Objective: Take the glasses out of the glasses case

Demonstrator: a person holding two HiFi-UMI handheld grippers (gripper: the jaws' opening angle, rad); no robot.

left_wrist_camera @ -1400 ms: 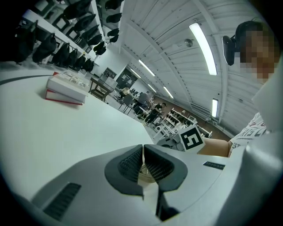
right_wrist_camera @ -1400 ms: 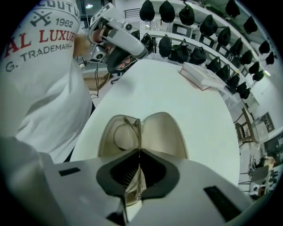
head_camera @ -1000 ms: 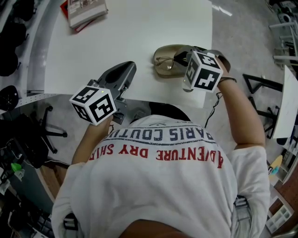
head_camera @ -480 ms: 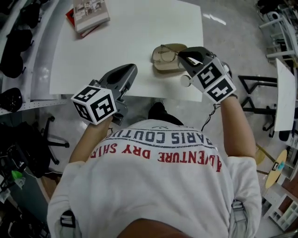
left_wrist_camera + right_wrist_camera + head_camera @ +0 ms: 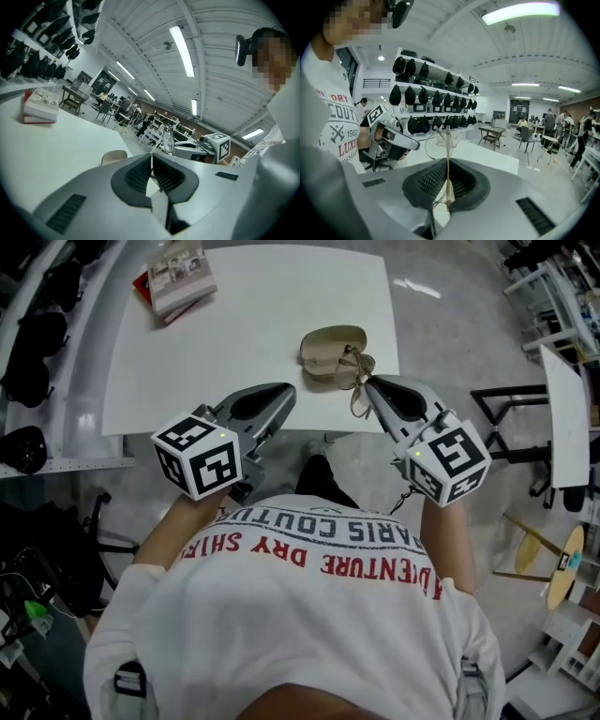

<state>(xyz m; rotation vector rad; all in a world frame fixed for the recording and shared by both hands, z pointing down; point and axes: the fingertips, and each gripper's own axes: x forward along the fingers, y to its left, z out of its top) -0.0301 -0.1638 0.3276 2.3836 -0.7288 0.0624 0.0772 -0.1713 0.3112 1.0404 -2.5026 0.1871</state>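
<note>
The right tongs (image 5: 368,382) are pinching the glasses (image 5: 359,397), dangling them just beside the case (image 5: 330,341); the left tongs (image 5: 284,392) are resting pressed together, empty.

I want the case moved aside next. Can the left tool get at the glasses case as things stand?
Probably yes. The left tool is shut and empty, and only bare table lies between it and the glasses case. The right tool holds the glasses clear of that path.

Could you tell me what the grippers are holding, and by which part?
Right gripper pinches the glasses by a thin frame wire; left gripper holds nothing.
</note>
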